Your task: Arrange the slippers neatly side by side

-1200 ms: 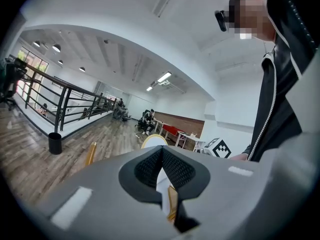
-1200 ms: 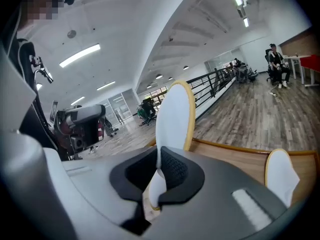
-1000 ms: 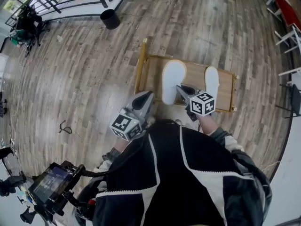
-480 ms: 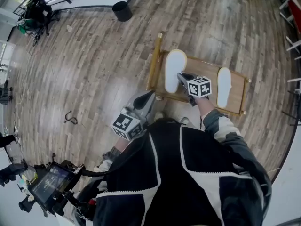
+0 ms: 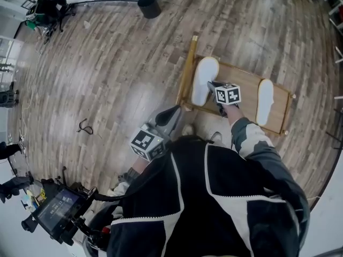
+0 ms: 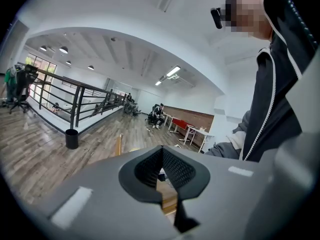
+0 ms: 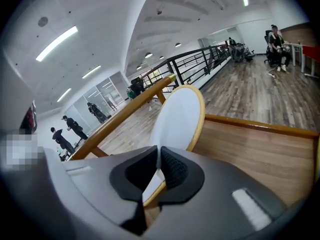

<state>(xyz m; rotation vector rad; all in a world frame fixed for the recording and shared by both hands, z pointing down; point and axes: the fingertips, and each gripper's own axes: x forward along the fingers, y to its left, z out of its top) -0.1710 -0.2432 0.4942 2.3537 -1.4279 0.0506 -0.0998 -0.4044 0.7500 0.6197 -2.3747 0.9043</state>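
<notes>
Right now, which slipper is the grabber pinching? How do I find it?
Find the low wooden rack on the floor; two white slippers lie on it. Yours is the slipper at the left end, by the long rail. Unlike the right-end slipper, its edge is pinched in the right gripper.

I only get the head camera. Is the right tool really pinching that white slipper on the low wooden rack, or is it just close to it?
Observer: It's pinching it. In the right gripper view the right tool is shut on the edge of the white slipper with a tan rim.
Operator: And the left tool by the jacket, is it carrying anything?
Observer: No. The left gripper view shows the left tool shut, with nothing between its dark ribbed pads.
</notes>
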